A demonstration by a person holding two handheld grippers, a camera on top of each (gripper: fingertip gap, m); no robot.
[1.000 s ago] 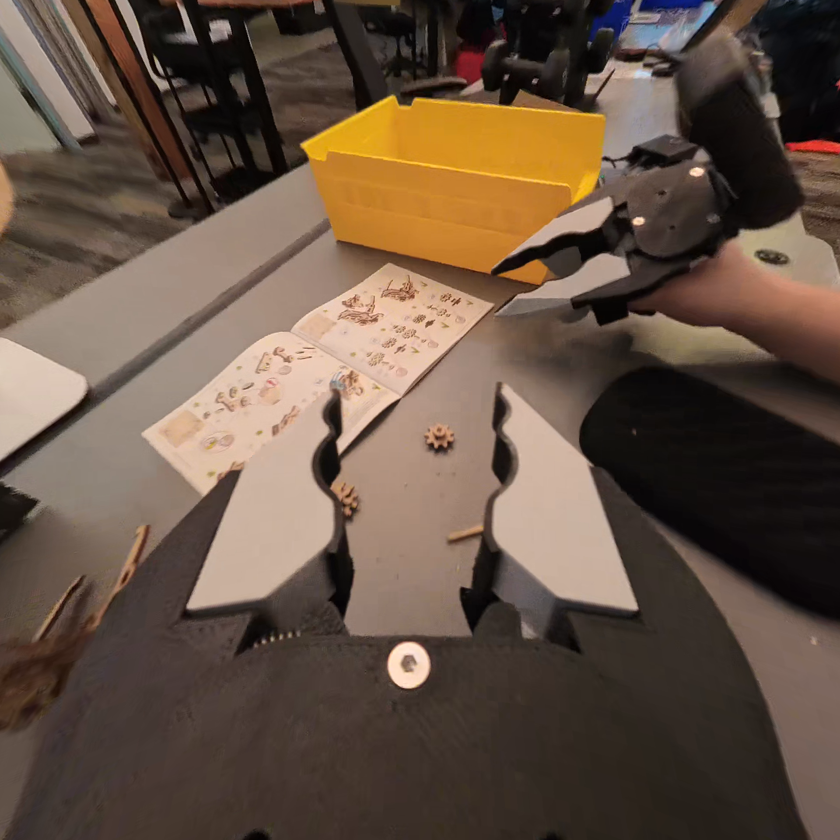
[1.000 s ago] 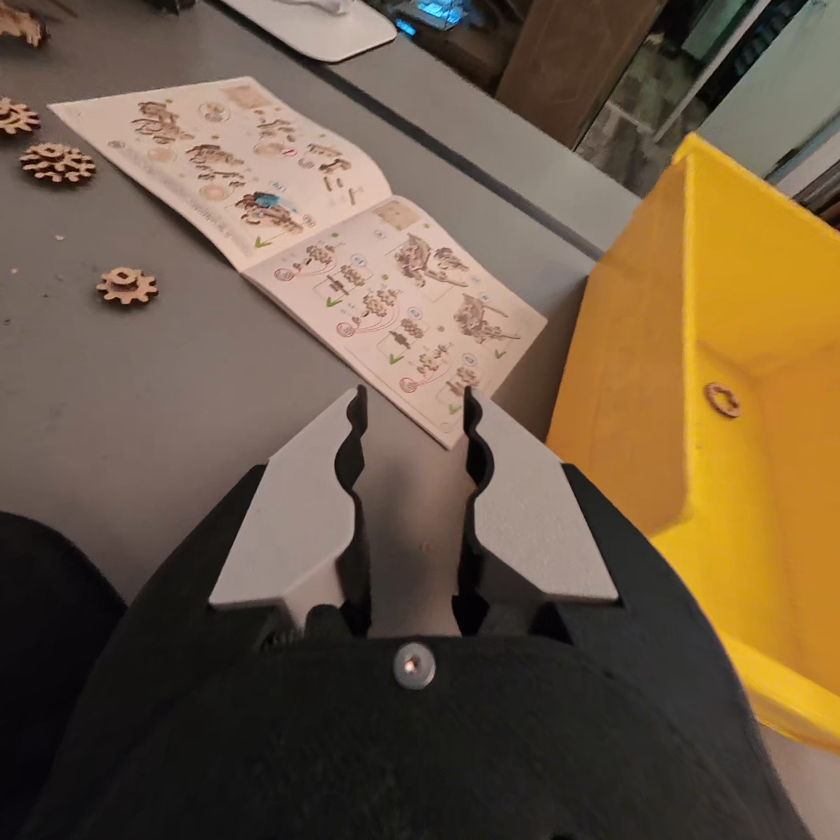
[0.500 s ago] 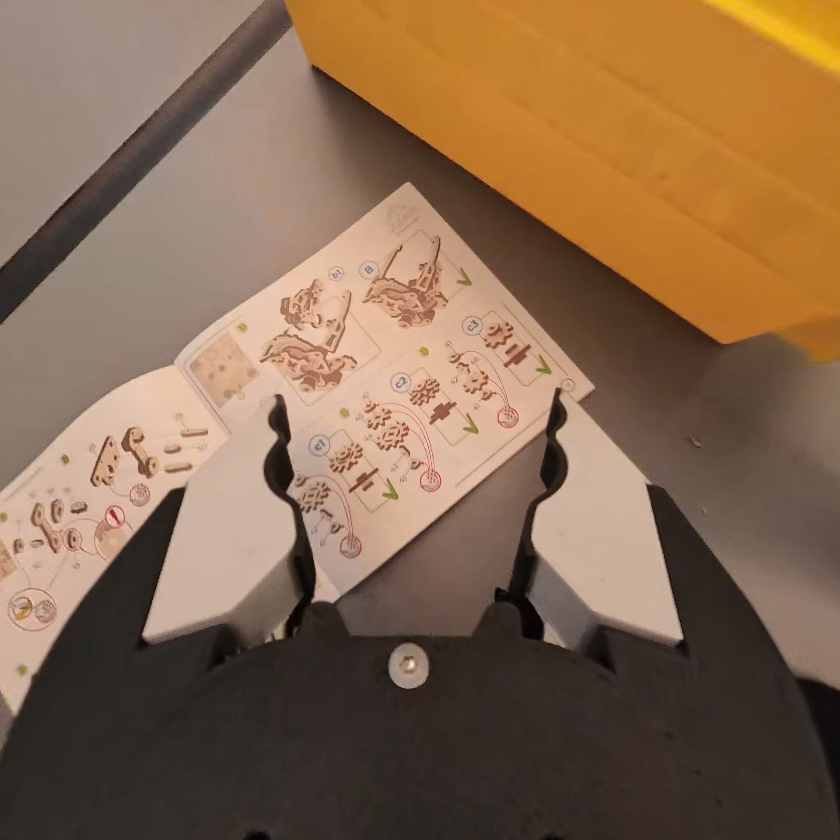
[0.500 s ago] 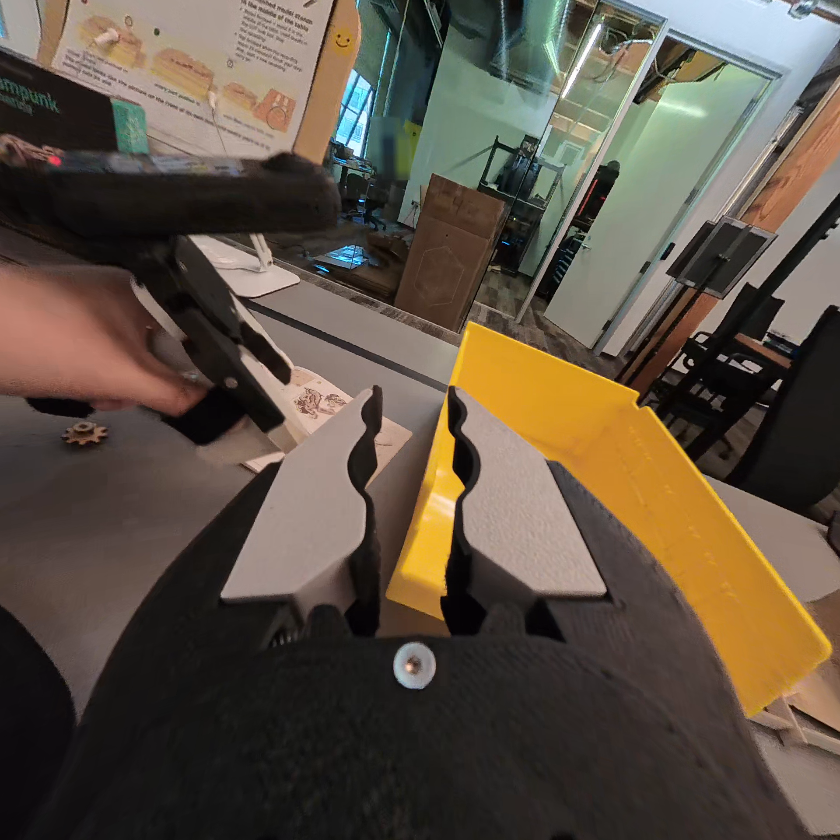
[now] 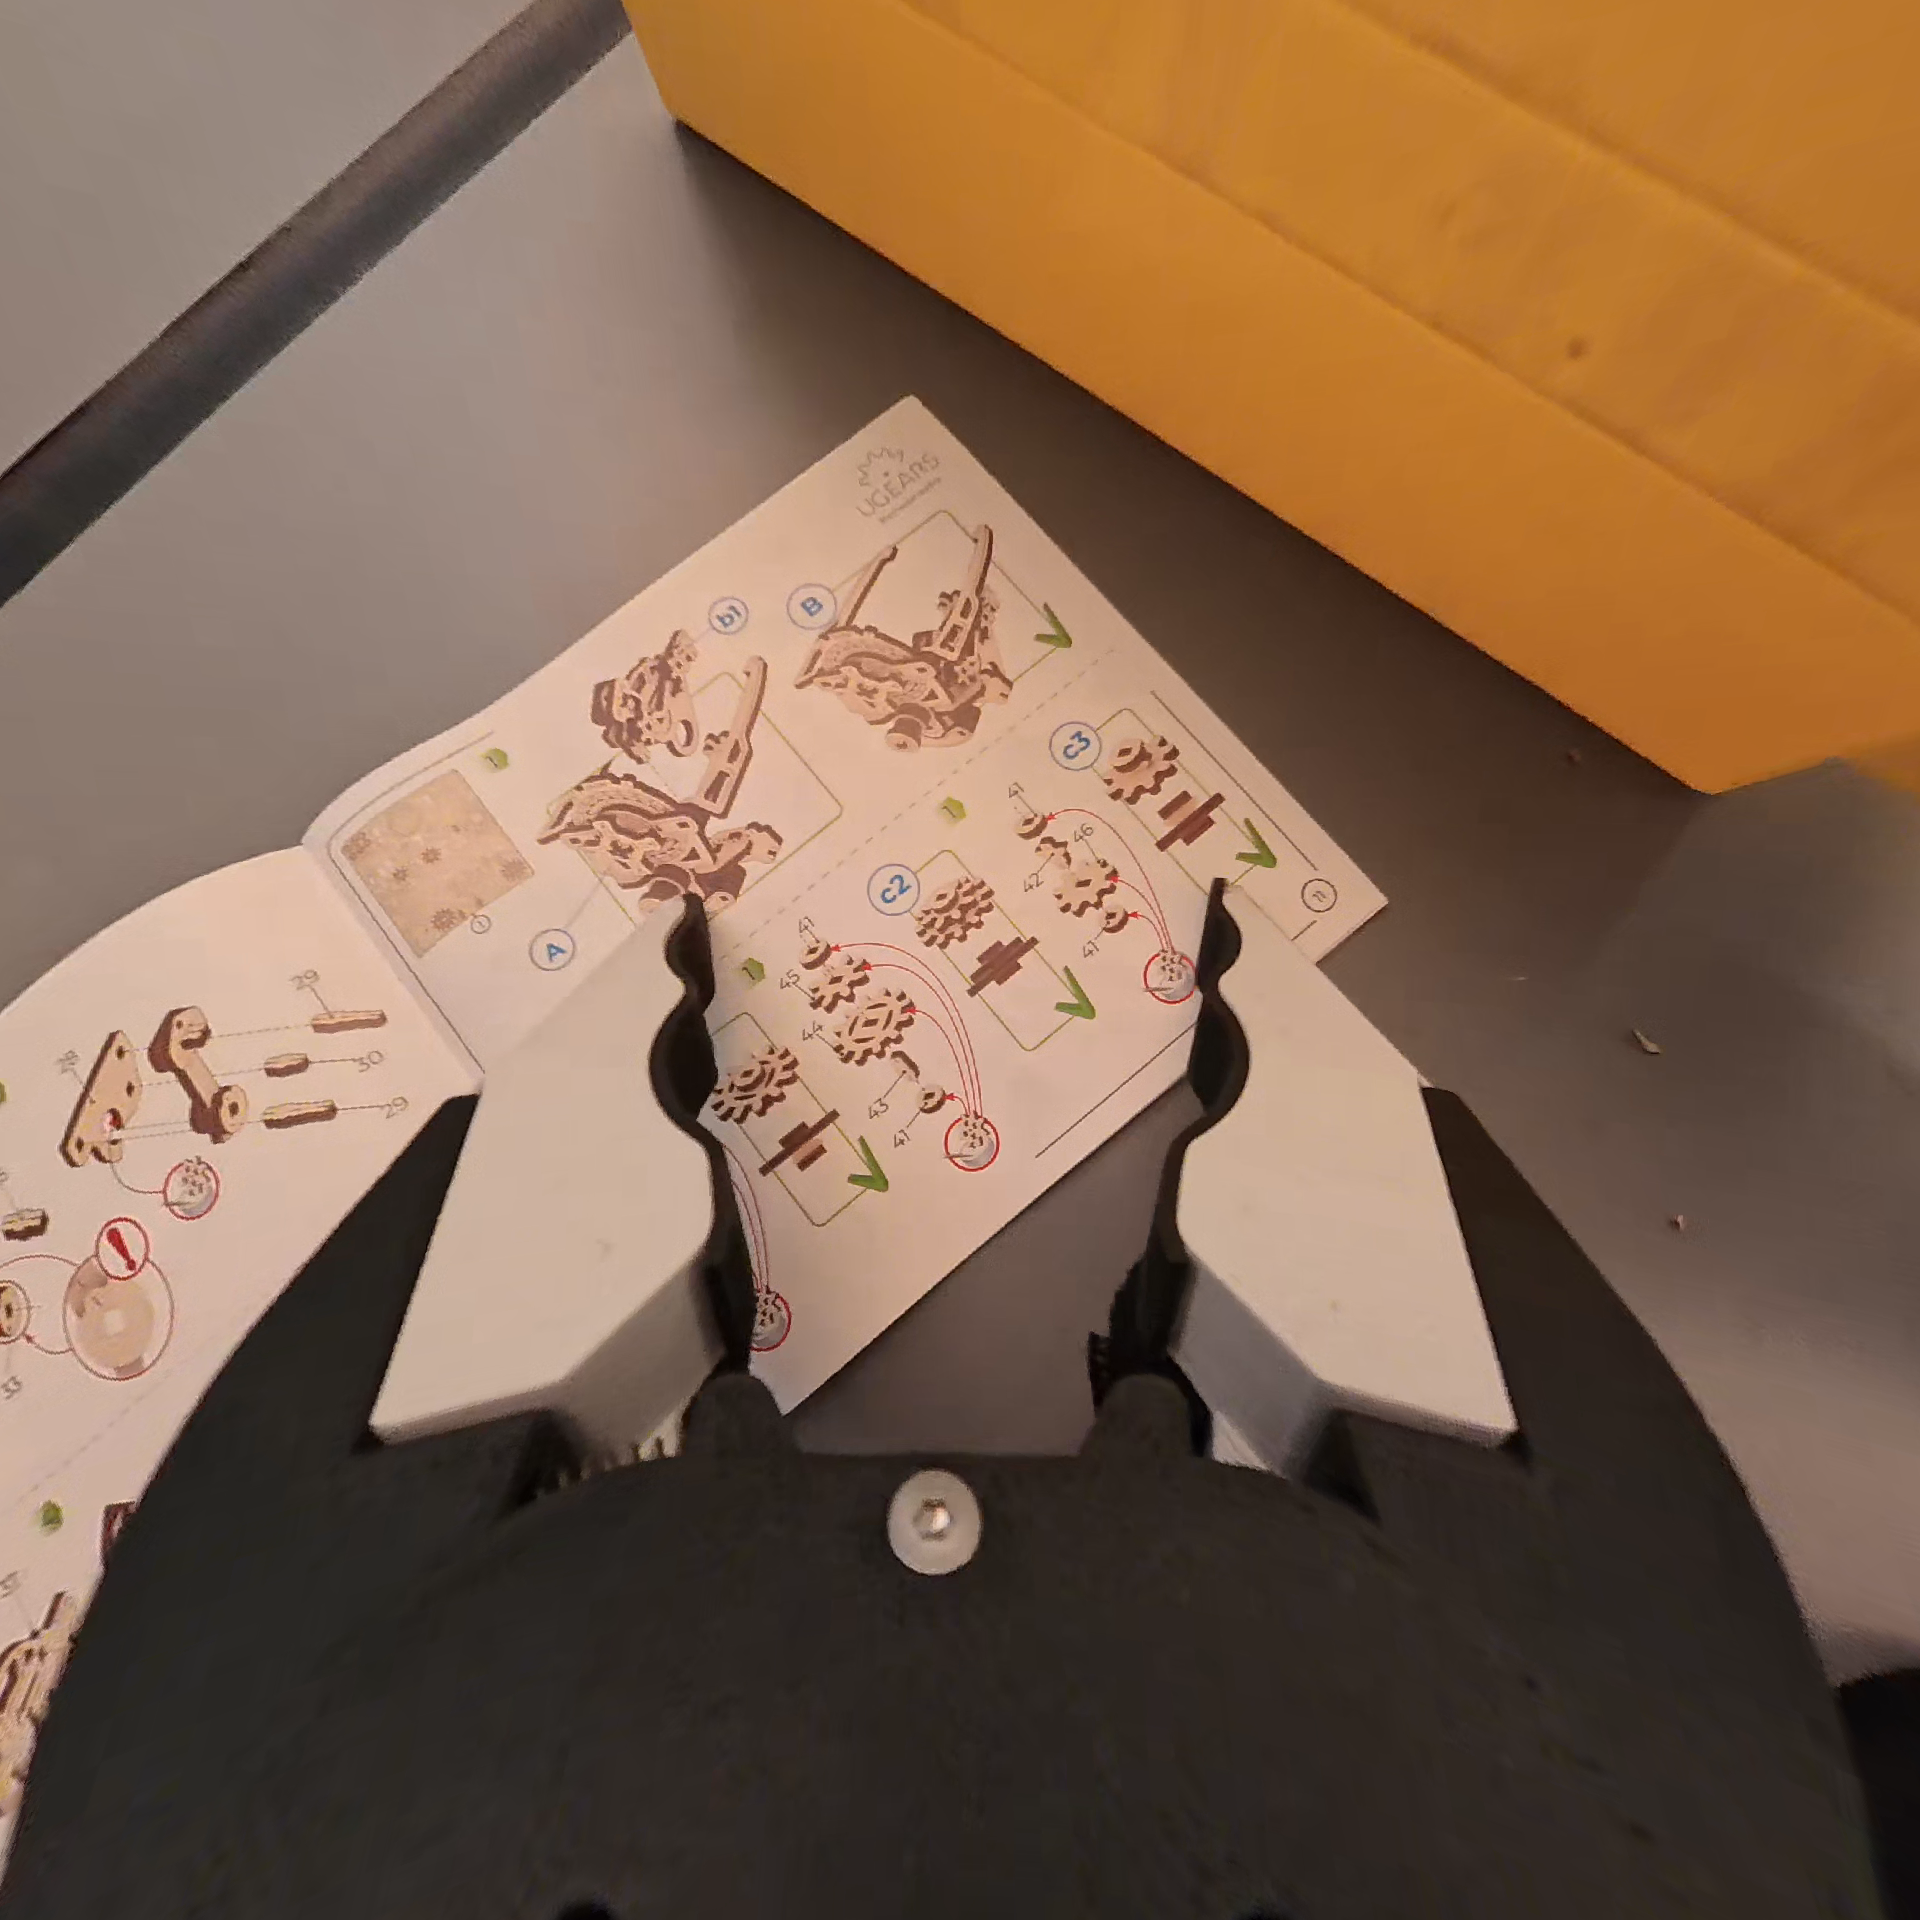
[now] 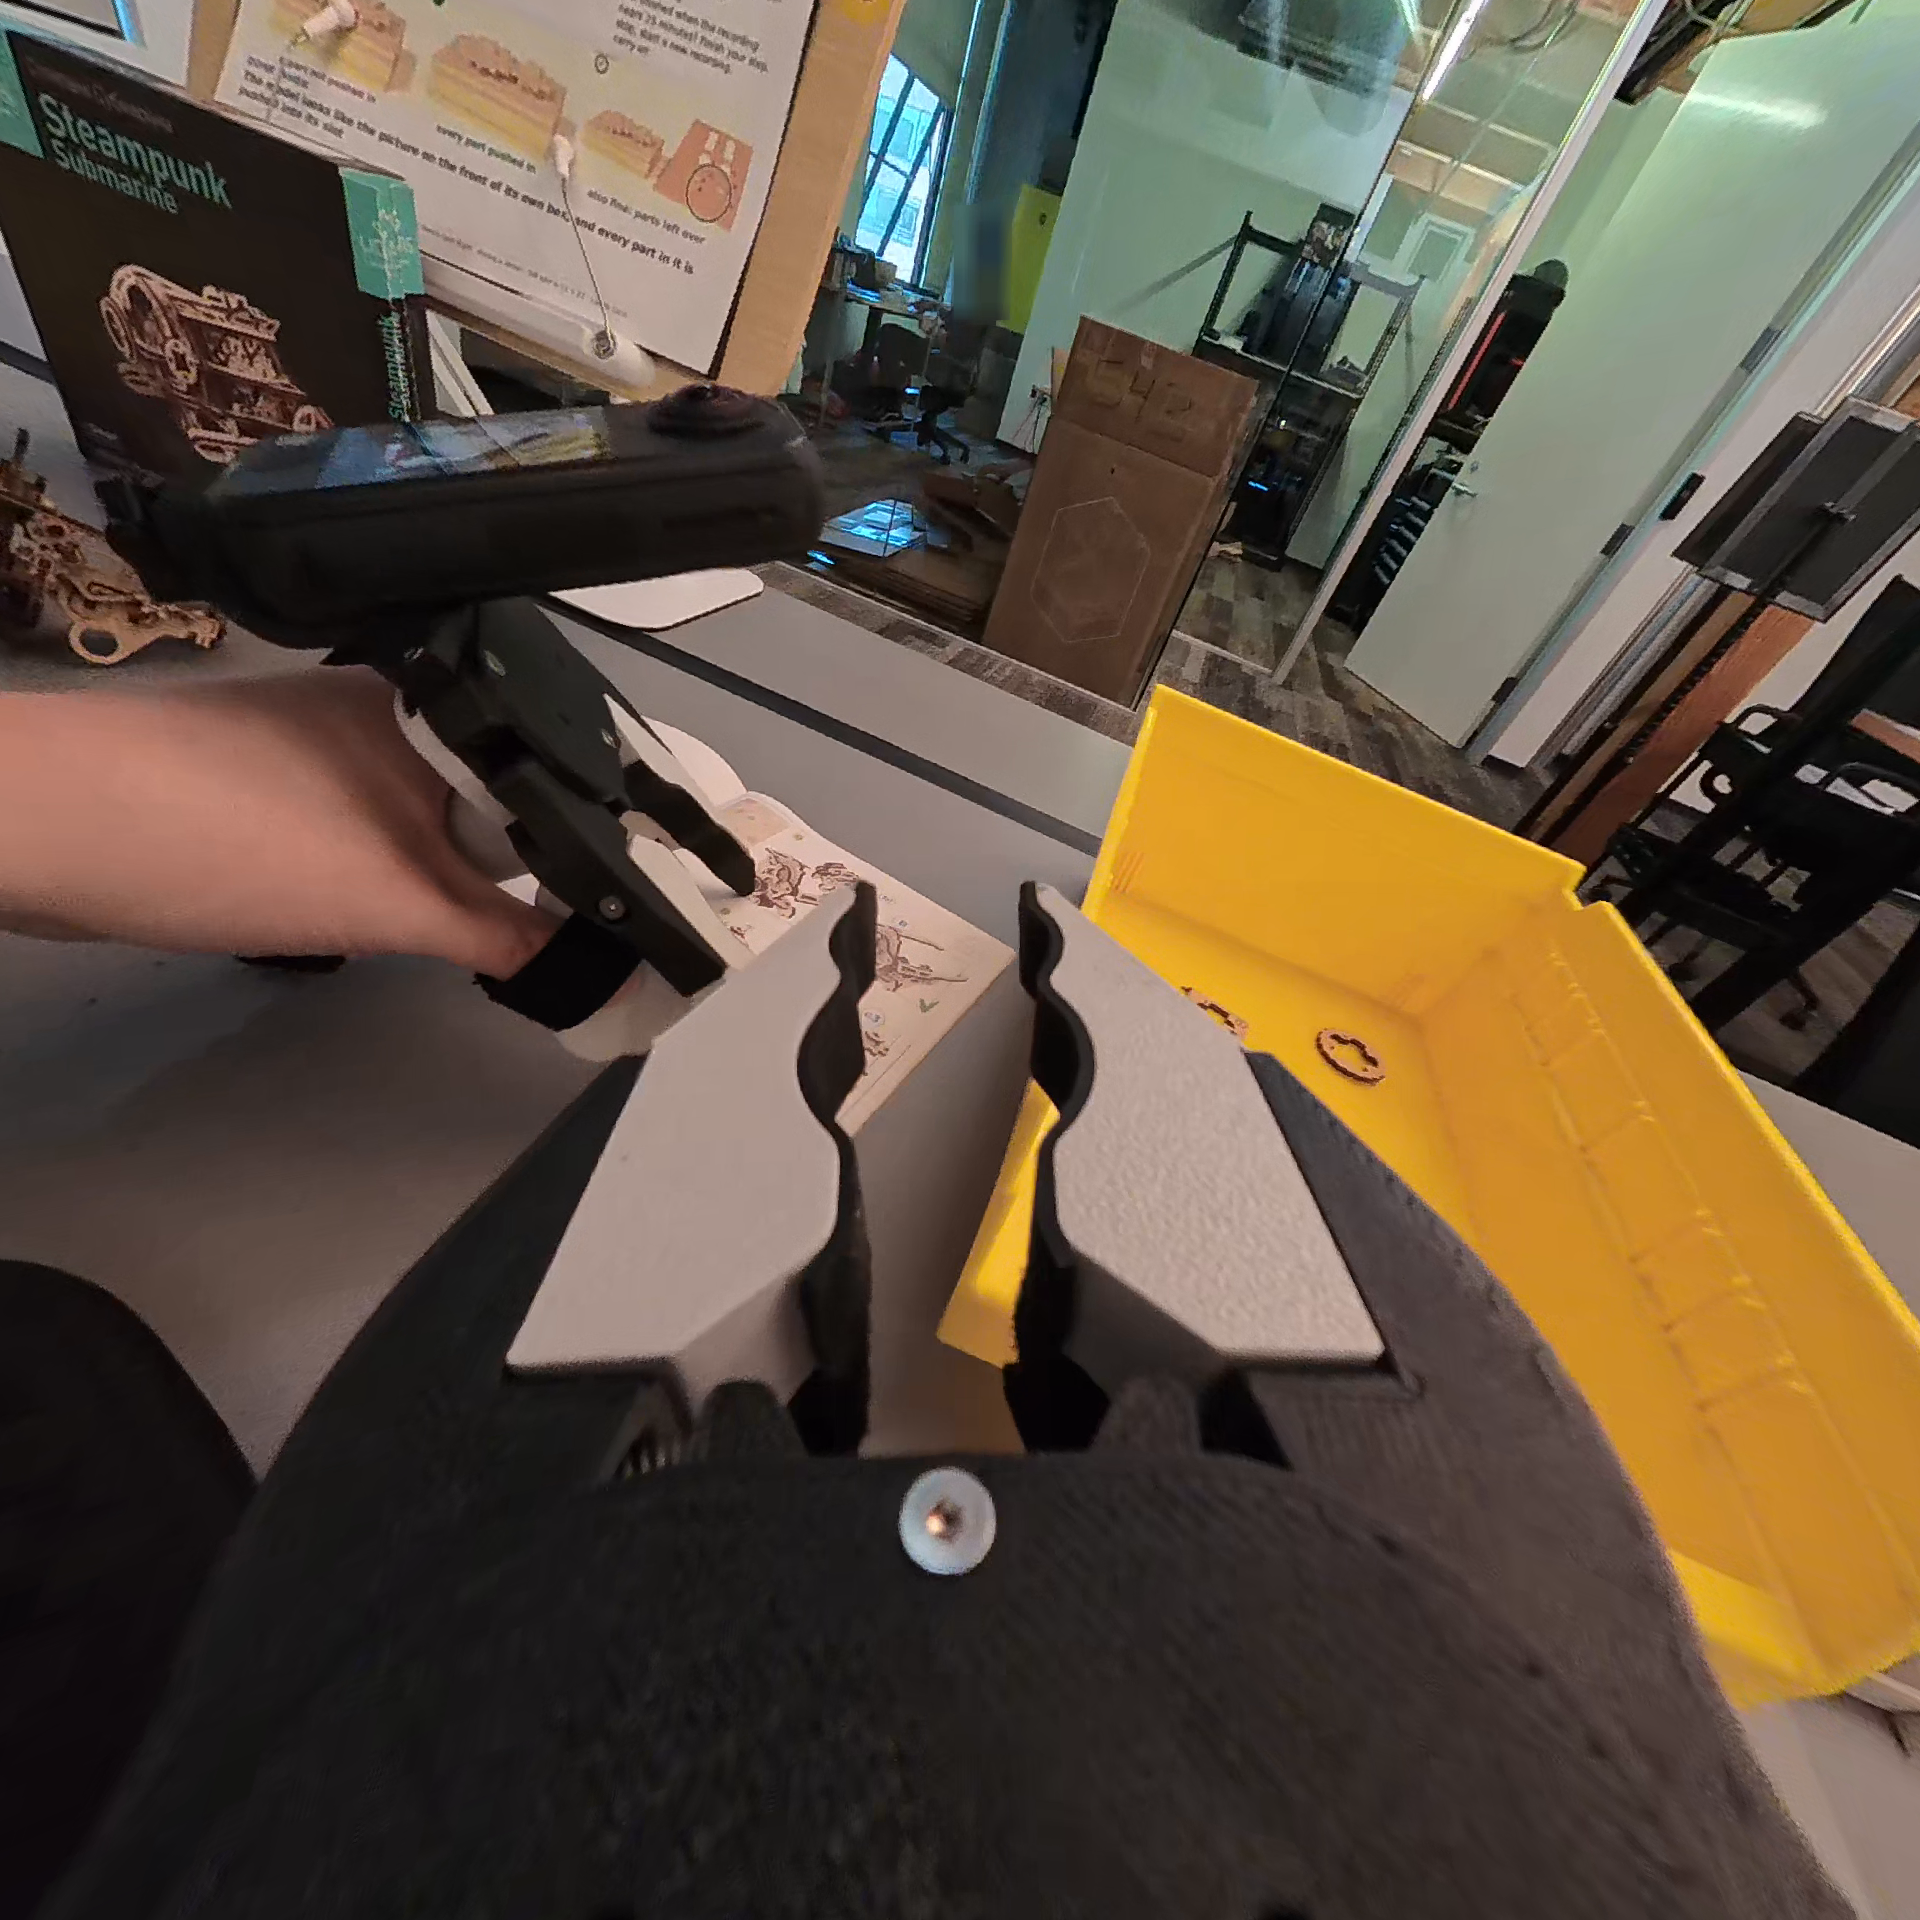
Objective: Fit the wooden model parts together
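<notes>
My left hand-held gripper hangs just above the open instruction booklet on the grey table, with its jaws spread wide and nothing between them; my right hand-held gripper is only narrowly open, also empty, and it points at the near corner of the yellow bin. The wooden parts are not in either grip; I see a ring-shaped wooden gear lying on the bin floor and a second piece half hidden behind my right finger, and a partly built wooden model stands far to the left, near the dark kit box.

I judge that no joining has begun. The danger I see is this: the ring is thin and flat, so the finger tips may slide over it or push it against the bin wall instead of lifting it; the narrow opening of the right jaws may also knock the bin corner when I reach inside. The left fingers are so near the paper that closing could catch and crumple the page.
</notes>
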